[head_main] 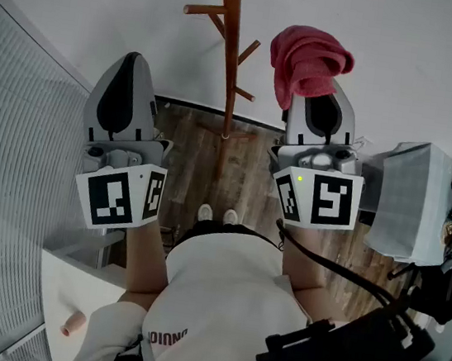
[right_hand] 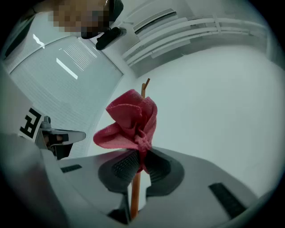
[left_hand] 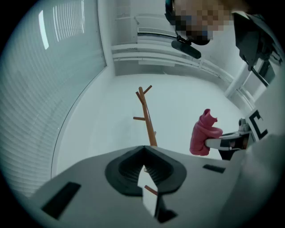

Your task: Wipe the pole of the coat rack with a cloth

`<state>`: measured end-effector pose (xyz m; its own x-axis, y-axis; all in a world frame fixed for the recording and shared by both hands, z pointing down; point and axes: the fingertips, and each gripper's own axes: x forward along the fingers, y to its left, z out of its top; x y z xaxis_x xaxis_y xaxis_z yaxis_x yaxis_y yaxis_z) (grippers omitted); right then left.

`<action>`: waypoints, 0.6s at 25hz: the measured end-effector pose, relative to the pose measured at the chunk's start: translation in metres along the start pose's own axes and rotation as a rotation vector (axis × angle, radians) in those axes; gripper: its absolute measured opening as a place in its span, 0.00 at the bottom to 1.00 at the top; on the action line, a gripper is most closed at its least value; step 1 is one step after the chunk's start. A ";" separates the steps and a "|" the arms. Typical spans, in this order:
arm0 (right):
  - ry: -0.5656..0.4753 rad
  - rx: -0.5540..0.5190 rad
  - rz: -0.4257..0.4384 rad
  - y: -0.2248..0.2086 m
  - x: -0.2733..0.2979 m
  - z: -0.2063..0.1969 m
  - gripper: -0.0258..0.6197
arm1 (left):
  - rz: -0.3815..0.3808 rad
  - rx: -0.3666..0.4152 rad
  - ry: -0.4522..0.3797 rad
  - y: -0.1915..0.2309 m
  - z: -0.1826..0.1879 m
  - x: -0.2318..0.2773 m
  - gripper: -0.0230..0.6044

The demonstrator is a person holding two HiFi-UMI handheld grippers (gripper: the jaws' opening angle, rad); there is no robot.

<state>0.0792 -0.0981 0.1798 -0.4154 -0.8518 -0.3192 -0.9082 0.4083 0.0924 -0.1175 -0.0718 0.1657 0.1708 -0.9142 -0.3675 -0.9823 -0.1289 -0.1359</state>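
Coat rack pole (head_main: 227, 46) stands upright at upper centre of the head view, a thin brown wooden post with short pegs angling off both sides, its foot on the plank floor (head_main: 251, 179) close to the white wall (head_main: 425, 70). From the left gripper view the pole (left_hand: 147, 116) rises in mid-frame against that pale wall. In the right gripper view only its tip (right_hand: 145, 84) pokes above the cloth, and a lower stretch shows through the gap behind the jaws, so this gripper appears lined up on the pole, probably so the cloth can be carried straight onto it. Cloth (head_main: 308, 60) is a pink bunched wad just right of the pole in the head view with a clear strip of wall between them; the left gripper view also has the cloth (left_hand: 203, 133) off to the pole's right, so wiping looks not yet begun. Right gripper (head_main: 314, 103) is clamped on the cloth: its own view shows the ribbed pads (right_hand: 126, 165) pinching the lower folds of the cloth (right_hand: 129, 119), most of the fabric blooming free above, which leaves plenty of loose surface to meet the wood. Left gripper (head_main: 130, 66) sits left of the pole, raised to a similar height; in its own view the left gripper (left_hand: 143, 150) has its jaws together at the tips with nothing between them, likely just held ready.
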 end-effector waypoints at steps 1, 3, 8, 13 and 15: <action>0.000 -0.001 0.002 0.000 0.001 0.000 0.11 | -0.001 -0.003 -0.001 0.000 0.000 0.001 0.06; -0.001 -0.004 0.005 0.001 0.003 0.000 0.11 | -0.003 -0.005 -0.004 0.001 0.001 0.003 0.06; 0.001 -0.009 0.011 0.003 0.004 0.001 0.11 | -0.009 -0.002 -0.005 0.000 0.001 0.004 0.06; -0.001 0.007 0.021 0.004 0.007 -0.003 0.11 | -0.017 0.000 0.003 -0.002 -0.004 0.005 0.06; -0.006 0.027 0.030 0.005 0.011 -0.006 0.11 | -0.015 -0.001 0.009 -0.001 -0.008 0.006 0.06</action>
<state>0.0702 -0.1076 0.1829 -0.4419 -0.8373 -0.3221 -0.8937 0.4422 0.0764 -0.1164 -0.0808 0.1711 0.1851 -0.9154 -0.3575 -0.9797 -0.1434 -0.1400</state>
